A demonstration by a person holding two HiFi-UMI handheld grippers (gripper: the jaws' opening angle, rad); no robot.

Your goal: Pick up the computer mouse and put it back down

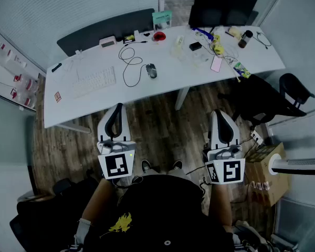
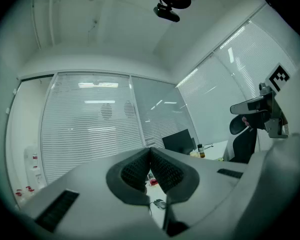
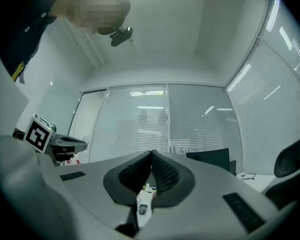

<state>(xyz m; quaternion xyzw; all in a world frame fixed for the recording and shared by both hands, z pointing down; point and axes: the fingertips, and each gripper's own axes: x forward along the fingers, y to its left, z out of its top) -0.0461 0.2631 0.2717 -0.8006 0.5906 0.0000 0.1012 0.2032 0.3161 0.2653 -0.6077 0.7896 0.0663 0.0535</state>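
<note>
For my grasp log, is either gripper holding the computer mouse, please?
No, the computer mouse lies on the desk, beyond left gripper and right gripper.

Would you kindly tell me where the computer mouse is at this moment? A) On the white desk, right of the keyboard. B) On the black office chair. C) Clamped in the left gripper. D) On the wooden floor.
A: the head view shows the computer mouse lying on the white desk, to the right of the keyboard, while the left gripper and right gripper are shut, empty and short of the desk.
</note>
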